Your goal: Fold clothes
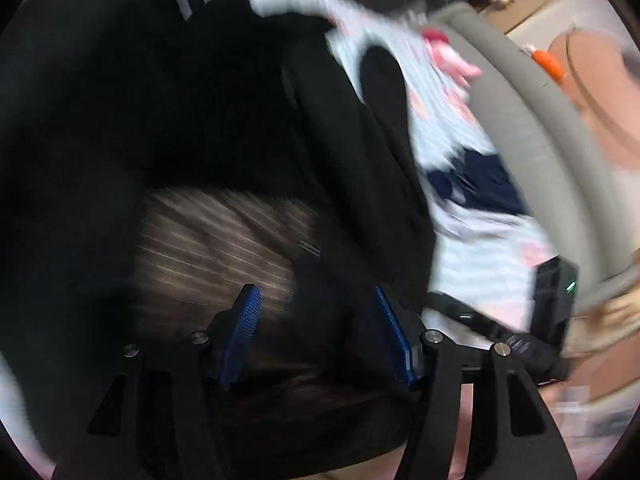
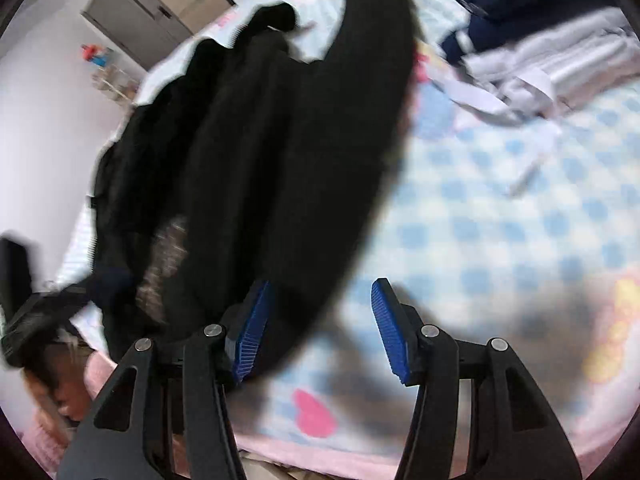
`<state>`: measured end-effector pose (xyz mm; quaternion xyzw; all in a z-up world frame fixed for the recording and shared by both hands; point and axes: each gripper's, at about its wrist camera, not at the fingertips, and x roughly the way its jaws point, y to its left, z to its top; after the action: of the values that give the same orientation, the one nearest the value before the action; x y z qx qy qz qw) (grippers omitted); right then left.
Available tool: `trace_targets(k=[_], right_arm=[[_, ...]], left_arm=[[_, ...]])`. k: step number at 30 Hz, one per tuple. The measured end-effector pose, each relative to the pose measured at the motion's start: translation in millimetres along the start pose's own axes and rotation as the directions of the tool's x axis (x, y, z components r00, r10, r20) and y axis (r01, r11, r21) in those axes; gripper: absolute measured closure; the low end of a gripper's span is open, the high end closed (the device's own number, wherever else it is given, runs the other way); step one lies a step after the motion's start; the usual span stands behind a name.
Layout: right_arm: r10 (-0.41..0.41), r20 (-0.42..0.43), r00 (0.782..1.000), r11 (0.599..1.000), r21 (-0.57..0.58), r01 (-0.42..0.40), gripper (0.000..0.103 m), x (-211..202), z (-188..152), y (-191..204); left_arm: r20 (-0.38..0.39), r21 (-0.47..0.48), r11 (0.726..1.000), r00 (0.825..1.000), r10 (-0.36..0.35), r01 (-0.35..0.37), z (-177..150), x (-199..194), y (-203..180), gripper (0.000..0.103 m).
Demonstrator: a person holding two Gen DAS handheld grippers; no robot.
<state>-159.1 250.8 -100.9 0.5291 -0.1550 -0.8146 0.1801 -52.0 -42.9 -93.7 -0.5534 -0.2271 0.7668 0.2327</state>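
Note:
A black garment [image 2: 256, 152] lies spread lengthwise on the bed's blue-and-white checked sheet [image 2: 500, 220]. In the blurred left wrist view the black garment [image 1: 200, 100] fills most of the picture, with a pale brown-grey lining patch [image 1: 216, 244] showing at its near end. My left gripper [image 1: 316, 300] hangs open just over that near end, and nothing is pinched between its blue pads. My right gripper [image 2: 320, 296] is open at the garment's near right edge. Its left pad [image 2: 254, 324] overlaps the black cloth and its right pad [image 2: 390, 328] is over bare sheet.
A heap of navy and white striped clothes [image 2: 540, 44] sits at the far right of the bed. A grey cabinet [image 2: 132, 12] stands beyond the bed against a white wall. A grey padded bed edge [image 1: 520, 128] curves along the right of the left wrist view.

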Motion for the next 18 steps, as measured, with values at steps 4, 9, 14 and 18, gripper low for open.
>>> trace_targets(k=[4, 9, 14, 18], right_arm=[[-0.013, -0.019, 1.0, 1.0, -0.026, 0.013, 0.047, 2, -2, 10], [0.008, -0.037, 0.999, 1.0, 0.004, -0.007, 0.047, 9, -12, 4], [0.003, -0.01, 1.0, 0.996, 0.089, -0.002, 0.047, 22, -18, -1], [-0.063, 0.006, 0.998, 0.997, 0.05, 0.063, 0.047, 16, -19, 5]], left_arm=[[-0.102, -0.112, 0.993, 0.994, -0.038, 0.027, 6, 39, 6, 0.037], [-0.087, -0.08, 0.997, 0.996, -0.028, 0.021, 1, 47, -15, 0.054], [-0.065, 0.029, 0.999, 0.998, 0.027, -0.025, -8, 65, -36, 0.087], [0.004, 0.062, 0.997, 0.999, 0.04, -0.04, -4, 42, -20, 0.089]])
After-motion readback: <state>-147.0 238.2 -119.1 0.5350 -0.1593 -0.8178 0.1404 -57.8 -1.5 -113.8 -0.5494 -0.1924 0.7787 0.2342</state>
